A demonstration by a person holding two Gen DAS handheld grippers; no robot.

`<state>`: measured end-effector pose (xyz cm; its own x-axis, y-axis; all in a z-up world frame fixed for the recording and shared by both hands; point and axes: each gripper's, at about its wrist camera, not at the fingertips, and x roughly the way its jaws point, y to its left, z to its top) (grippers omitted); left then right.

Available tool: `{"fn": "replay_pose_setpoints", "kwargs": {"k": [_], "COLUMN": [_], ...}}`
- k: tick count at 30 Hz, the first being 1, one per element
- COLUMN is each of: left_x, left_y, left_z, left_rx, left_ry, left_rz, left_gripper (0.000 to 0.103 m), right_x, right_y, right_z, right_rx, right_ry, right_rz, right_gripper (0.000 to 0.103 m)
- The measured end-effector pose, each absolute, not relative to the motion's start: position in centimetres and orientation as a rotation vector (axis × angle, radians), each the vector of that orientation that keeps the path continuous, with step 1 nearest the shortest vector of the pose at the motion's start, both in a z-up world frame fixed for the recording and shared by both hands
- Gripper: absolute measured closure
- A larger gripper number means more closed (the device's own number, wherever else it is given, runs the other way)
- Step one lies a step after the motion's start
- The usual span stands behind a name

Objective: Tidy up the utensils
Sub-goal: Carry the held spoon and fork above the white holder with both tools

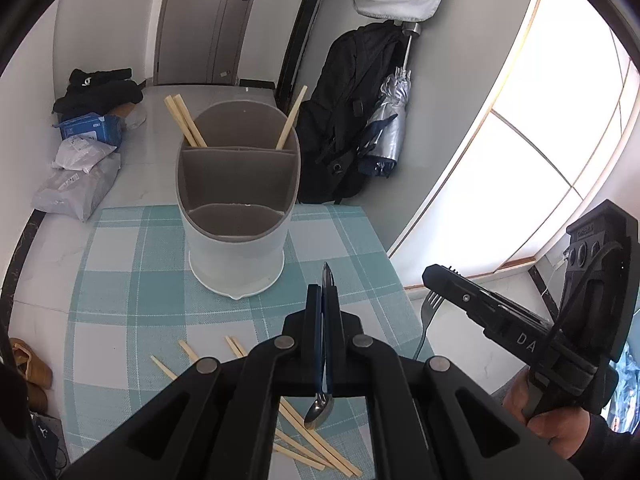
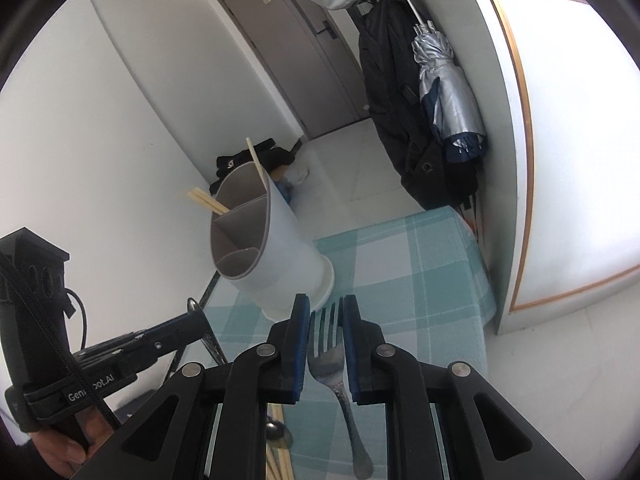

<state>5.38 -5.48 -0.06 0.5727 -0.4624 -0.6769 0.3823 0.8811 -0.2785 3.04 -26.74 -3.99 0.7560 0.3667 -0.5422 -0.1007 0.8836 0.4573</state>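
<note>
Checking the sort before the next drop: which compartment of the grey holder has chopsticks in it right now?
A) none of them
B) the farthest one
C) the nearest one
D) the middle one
B: the chopsticks stand only in the farthest section of the utensil holder; the middle and near sections look empty from the left wrist view.

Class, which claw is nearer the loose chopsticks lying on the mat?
Left. The left claw, shut on a spoon, hangs right above the chopsticks; the right claw, holding a fork, is off to their right.
</note>
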Motion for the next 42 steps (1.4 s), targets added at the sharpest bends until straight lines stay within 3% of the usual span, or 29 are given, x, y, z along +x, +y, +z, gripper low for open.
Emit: {"fn": "replay_pose_setpoints", "kwargs": {"k": [4, 5, 25, 42], "left_x": [5.4, 5.4, 7.7, 14.1], "left_y": [-5.4, -5.3, -3.1, -0.5], "left_z": [0.8, 1.0, 7.2, 15.4], "left_rx": [-0.106, -0.105, -0.150, -0.219], "left_ry": [0.807, 0.806, 0.728, 0.567], "left_rz": [-0.495, -0.497, -0.498, -0.494], "left_gripper": [0.103, 0.103, 0.103, 0.103], "right_x": [2.8, 2.8, 4.3, 13.2], "right_y": [-25.6, -25.4, -25.0, -21.8], "right_z": [-3.2, -3.0, 0.1, 13.6], "right_rx": [0.371, 0.360, 0.367, 0.374], "right_ry": [0.641, 0.637, 0.622, 0.443], "right_rz": [0.281, 0.287, 0.349, 0.505], "right_gripper": [0.095, 0.102, 0.103, 0.103]}}
